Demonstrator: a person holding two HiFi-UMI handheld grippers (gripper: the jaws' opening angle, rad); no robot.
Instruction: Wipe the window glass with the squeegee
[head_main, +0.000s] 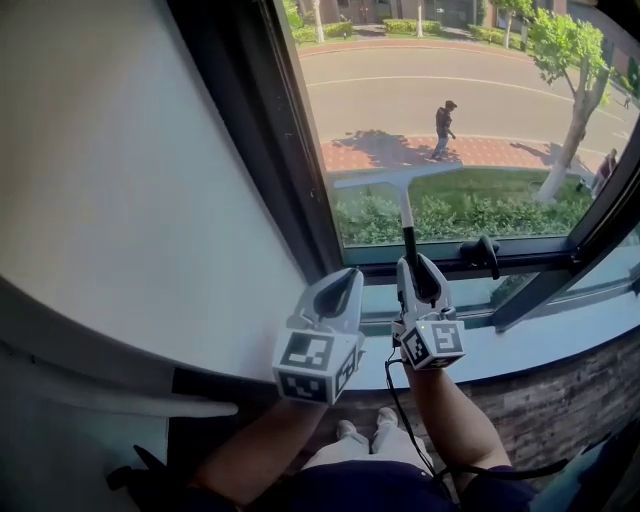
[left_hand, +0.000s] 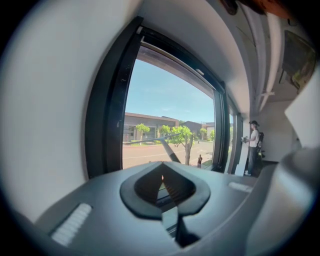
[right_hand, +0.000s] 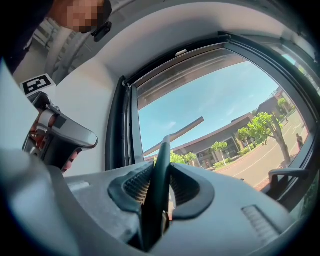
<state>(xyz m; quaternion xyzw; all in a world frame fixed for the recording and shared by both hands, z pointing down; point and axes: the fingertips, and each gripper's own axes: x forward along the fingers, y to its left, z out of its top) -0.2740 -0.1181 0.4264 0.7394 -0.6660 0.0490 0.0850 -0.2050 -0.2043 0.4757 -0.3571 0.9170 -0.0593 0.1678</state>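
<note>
Nearest, the person's forearms hold both tools low over a pale grey window sill (head_main: 565, 338). The left gripper (head_main: 338, 288), grey with a marker cube, points toward the corner where the white wall (head_main: 120, 180) meets the dark window frame (head_main: 290, 150). In the left gripper view its ridged fingers (left_hand: 172, 186) are drawn together at the tips with nothing between them.

Just beside it, the right gripper (head_main: 413, 268) has its fingers clamped on the black handle of the slim grey squeegee (head_main: 405, 205). The right gripper view shows the handle standing upright between the two pads (right_hand: 135, 187).

The squeegee's handle rises from the fingers, and its long narrow blade lies level across the lower part of the clear window glass (head_main: 500, 90). To its right sits a black window latch handle (head_main: 481, 252) on the bottom frame.

Beyond the glass are hedges, a brick path with a walking person (head_main: 443, 128), a road and trees.
</note>
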